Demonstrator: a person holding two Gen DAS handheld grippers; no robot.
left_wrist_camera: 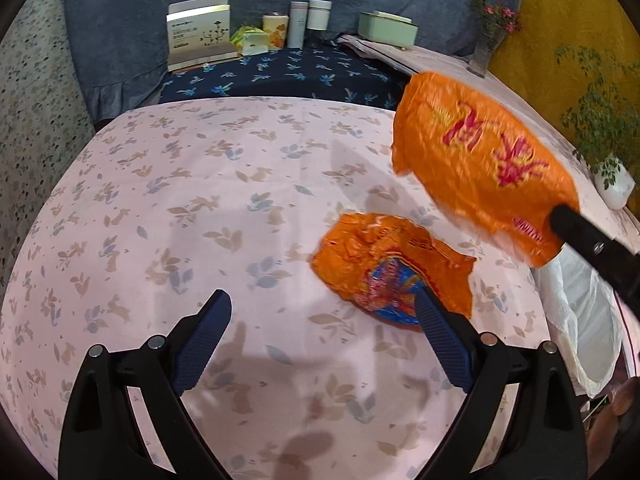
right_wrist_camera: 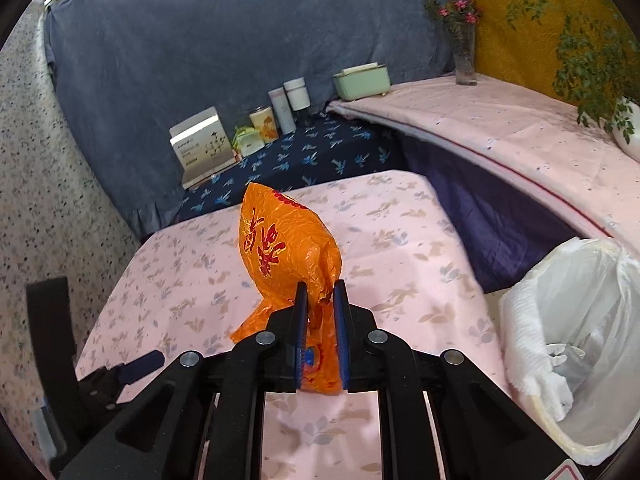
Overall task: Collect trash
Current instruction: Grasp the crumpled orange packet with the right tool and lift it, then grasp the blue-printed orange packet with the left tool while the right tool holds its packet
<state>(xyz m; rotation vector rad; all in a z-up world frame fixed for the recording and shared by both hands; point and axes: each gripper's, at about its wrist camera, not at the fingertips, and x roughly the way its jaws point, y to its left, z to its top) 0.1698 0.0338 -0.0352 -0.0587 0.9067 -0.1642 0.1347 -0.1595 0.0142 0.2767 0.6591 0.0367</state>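
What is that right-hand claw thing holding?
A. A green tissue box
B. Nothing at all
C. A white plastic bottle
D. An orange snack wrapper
D: the right gripper has its fingers pinched on an orange snack wrapper, lifted above the pink floral tablecloth, while a second orange wrapper lies flat by the open left gripper.

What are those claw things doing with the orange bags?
A person is picking up trash with two handheld grippers. The right gripper is shut on one orange snack wrapper, held above the pink floral tablecloth. A trash bin with a white liner stands off the table's right edge. The left gripper is open over the tablecloth, with a second crumpled orange wrapper lying by one fingertip.
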